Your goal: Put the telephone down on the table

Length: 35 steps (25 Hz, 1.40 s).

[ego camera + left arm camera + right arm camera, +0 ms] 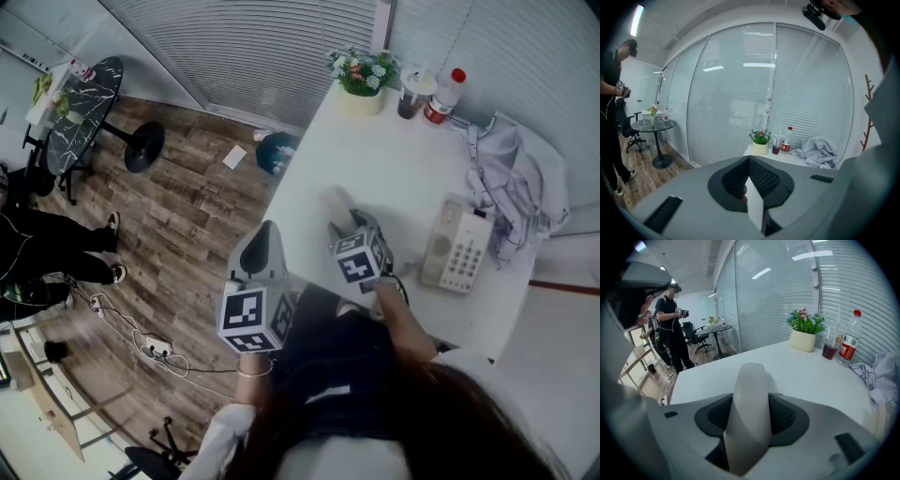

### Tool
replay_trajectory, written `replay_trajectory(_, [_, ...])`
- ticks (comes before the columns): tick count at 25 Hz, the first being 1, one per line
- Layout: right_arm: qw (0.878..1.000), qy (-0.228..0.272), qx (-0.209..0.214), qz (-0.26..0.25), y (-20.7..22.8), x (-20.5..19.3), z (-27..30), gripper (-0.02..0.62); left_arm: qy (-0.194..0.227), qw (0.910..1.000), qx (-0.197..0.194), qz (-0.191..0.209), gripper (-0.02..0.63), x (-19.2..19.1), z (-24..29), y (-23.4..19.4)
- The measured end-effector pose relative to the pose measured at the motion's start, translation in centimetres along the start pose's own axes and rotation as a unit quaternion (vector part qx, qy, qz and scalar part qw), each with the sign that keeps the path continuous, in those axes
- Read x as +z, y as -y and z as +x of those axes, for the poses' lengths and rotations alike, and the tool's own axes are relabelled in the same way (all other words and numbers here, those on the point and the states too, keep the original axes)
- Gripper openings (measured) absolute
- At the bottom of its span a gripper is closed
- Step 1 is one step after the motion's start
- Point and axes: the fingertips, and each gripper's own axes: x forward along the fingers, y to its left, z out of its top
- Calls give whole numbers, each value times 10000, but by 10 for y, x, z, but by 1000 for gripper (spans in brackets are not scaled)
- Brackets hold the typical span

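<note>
The telephone's pale handset (751,380) sits between the jaws of my right gripper (752,401), which is shut on it. In the head view this gripper (349,225) holds the handset (336,201) above the white table (375,159), left of the beige telephone base (457,247) with its keypad. I cannot tell whether the handset touches the table. My left gripper (263,230) hangs over the wooden floor just off the table's left edge. Its jaws meet in a point and hold nothing. The left gripper view shows the same shut left gripper (749,161).
At the table's far end stand a potted plant (362,77), a cup of dark drink (412,94) and a red-capped bottle (444,97). A grey cloth (520,178) lies right of the telephone base. A person in black (47,253), a round dark table (82,108) and floor cables (141,342) are at left.
</note>
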Motion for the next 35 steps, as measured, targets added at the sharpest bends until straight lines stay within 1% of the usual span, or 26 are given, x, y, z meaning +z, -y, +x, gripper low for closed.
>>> replay_trajectory(9, [9999,7,-26,-127,-4,0,1,218,-94,9999,-45,37,2,-5,2,0])
replay_trajectory(24, [9995,110,-36,-283,-6,2,1,227,-124,9998,-143,54,2,-4,5,6])
replay_trajectory(35, [9988,-13,-119,-473,-5,-4,2,232,-110,9998,-176,74,2,-4,5,8])
